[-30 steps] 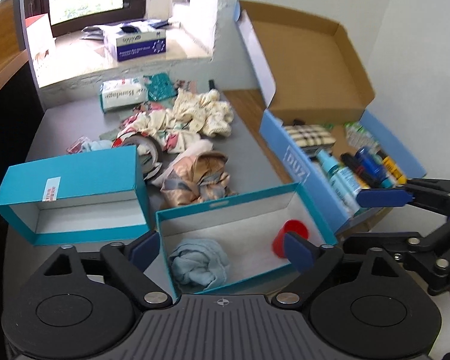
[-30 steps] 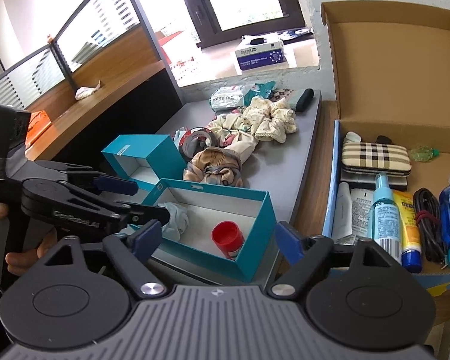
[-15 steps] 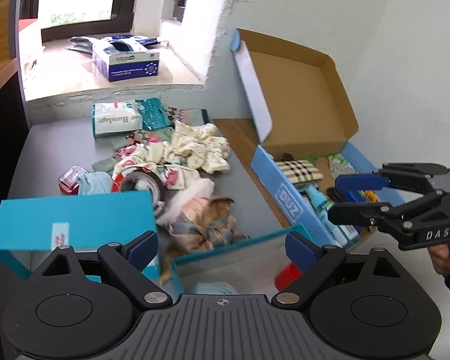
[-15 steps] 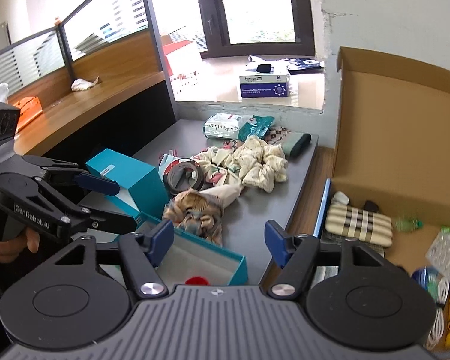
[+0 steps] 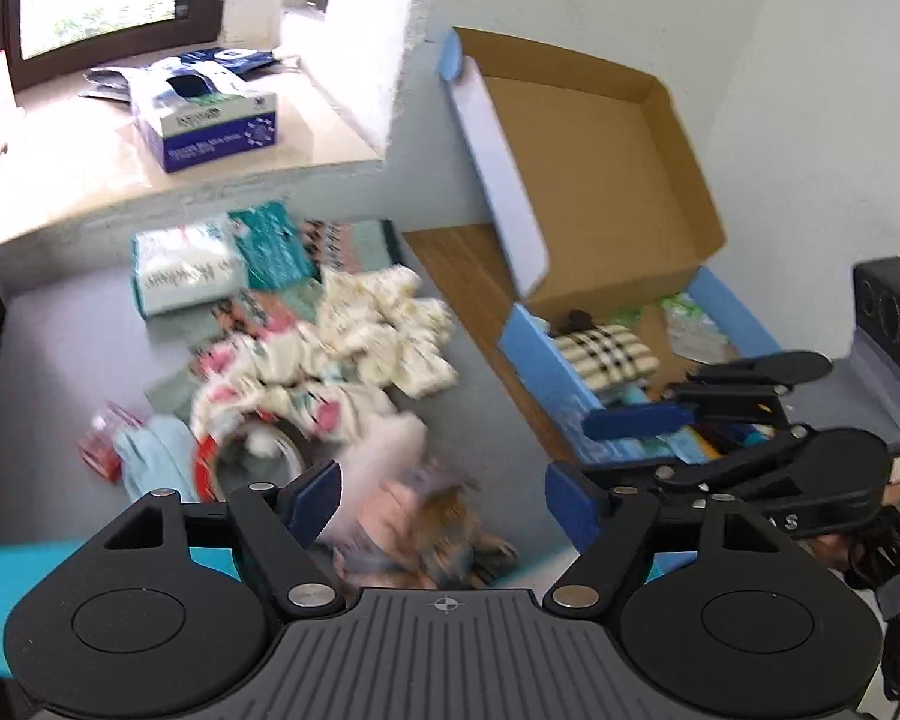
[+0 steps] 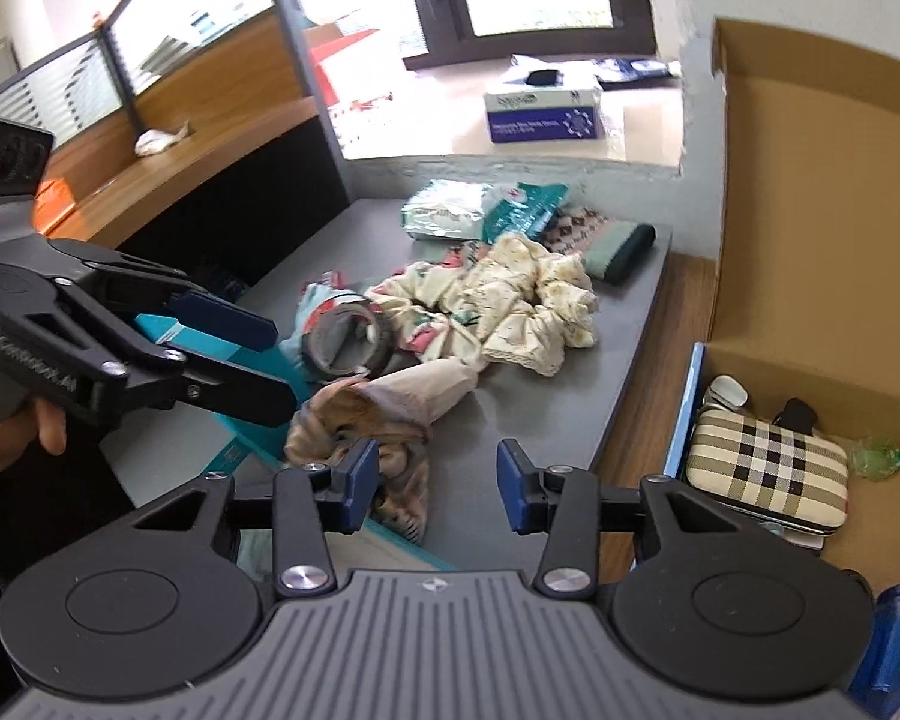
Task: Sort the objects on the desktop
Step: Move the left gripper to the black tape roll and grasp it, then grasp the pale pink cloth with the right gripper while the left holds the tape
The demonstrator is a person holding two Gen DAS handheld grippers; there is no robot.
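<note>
A heap of scrunchies lies on the grey desk: a cream one (image 6: 534,300) (image 5: 390,324), a floral one (image 5: 282,390) and a pink-brown one (image 6: 384,414) (image 5: 414,516). A tape roll (image 6: 348,342) (image 5: 252,456) lies beside them. My left gripper (image 5: 441,498) is open and empty above the pink-brown scrunchie. My right gripper (image 6: 438,483) is open and empty, just right of that scrunchie. Each gripper shows in the other's view, the left (image 6: 228,354) and the right (image 5: 630,444). A teal box edge (image 6: 252,438) is near.
An open cardboard box (image 6: 810,276) (image 5: 594,180) on the right holds a plaid case (image 6: 768,468), bottles and cables. Packets (image 6: 450,210) and a folded cloth (image 6: 606,240) lie at the desk's back. A tissue box (image 6: 543,111) stands on the sill.
Both grippers have moved forward over the teal boxes toward the scrunchie heap. The teal boxes have dropped out at the bottom of both views. Both stay open.
</note>
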